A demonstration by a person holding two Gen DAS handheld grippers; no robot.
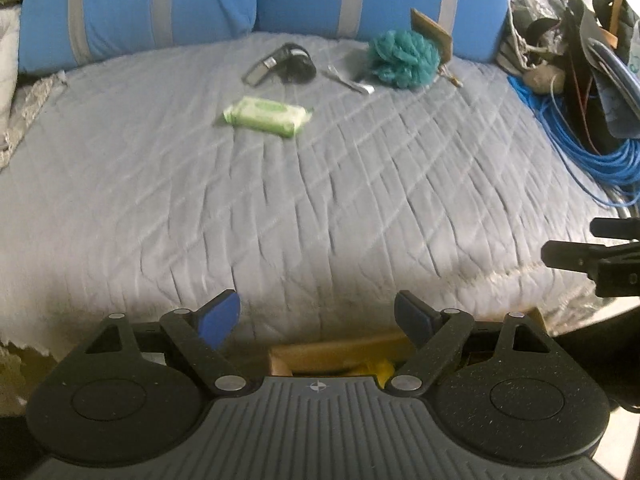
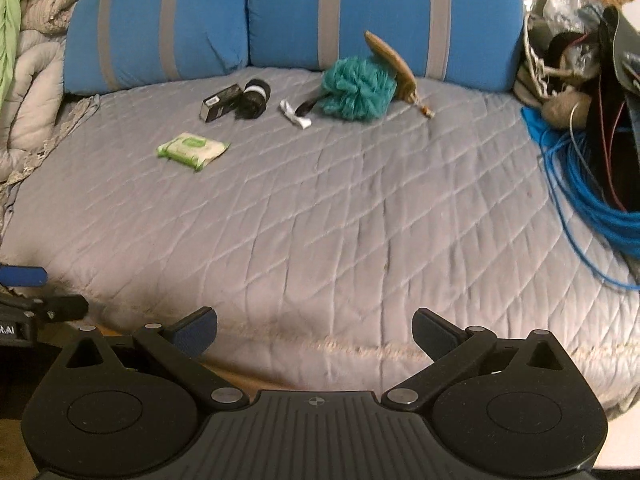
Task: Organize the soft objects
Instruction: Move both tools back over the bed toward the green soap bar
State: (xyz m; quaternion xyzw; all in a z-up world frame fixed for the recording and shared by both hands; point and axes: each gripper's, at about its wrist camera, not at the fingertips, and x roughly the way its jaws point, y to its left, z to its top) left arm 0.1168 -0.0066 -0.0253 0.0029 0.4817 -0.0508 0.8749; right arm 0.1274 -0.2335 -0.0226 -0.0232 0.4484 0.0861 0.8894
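A bed under a grey quilted cover [image 2: 320, 208] has two blue grey-striped pillows [image 2: 376, 12] at its head.

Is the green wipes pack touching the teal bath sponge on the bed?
No. The wipes pack lies alone on the grey quilt, well apart from the bath sponge near the blue pillows.

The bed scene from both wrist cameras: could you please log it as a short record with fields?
surface: grey quilted bedspread
backrest: two blue pillows with grey stripes
soft items: teal bath pouf; green wipes pack
beside the pouf: wooden brush, leaning behind it
other items: dark oblong object and black round object, too blurred to identify
right edge: coiled blue cable
left gripper: open, empty
right gripper: open, empty
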